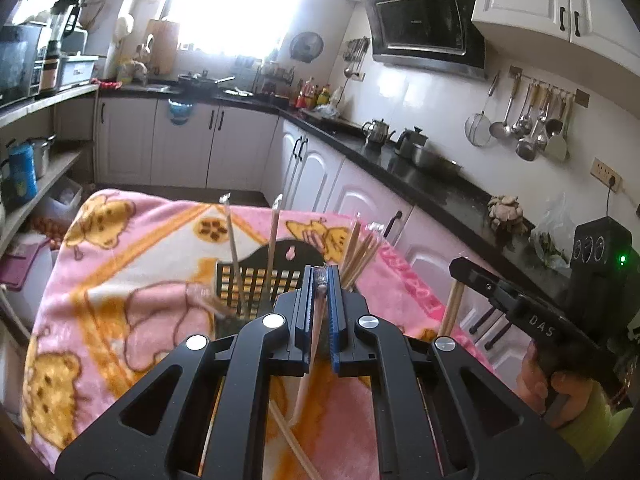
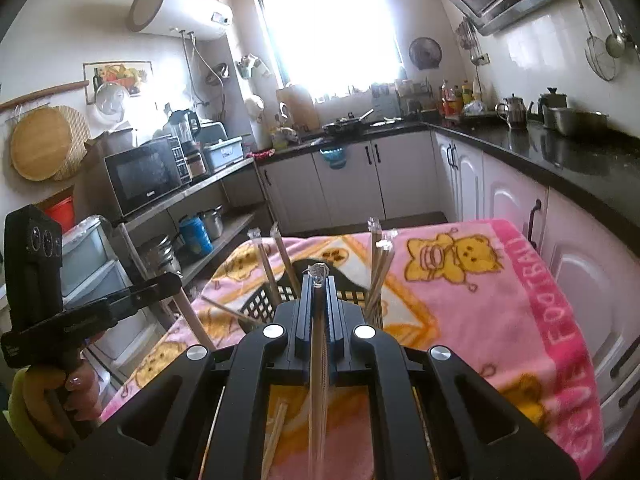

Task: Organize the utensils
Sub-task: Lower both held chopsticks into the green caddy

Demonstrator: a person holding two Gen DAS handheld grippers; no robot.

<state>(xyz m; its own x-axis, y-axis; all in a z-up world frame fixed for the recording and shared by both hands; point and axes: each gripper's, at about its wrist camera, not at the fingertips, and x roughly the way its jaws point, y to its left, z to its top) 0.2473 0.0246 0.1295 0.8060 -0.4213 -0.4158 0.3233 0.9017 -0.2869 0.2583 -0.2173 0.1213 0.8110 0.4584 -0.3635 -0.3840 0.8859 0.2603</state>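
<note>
left fingers (image 1: 320, 280) pinching wrapped chopsticks (image 1: 316, 320), right fingers (image 2: 319, 280) likewise, black basket (image 1: 256, 280) beyond

Sunlit window (image 1: 236, 4) above white cabinets (image 1: 180, 140) and black countertop (image 1: 420, 172).

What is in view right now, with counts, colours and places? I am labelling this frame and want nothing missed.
basket: one, black lattice, on the blanket ahead of both grippers.
chopsticks in basket: several, pale wood, standing upright or leaning in it.
loose chopsticks: a few, pale, lying on the blanket under the grippers.
blanket: one, pink with yellow bears, covering the work surface.
kettles: two, metal, on the dark counter.
ladles and strainer: several, metal, hanging on the wall rail.
microwave: one, black, on the shelf.
range hood: one, black, on the wall.
left gripper: black, shut on one chopstick.
right gripper: black, shut on one chopstick.
hands: two, on the gripper handles.
</note>
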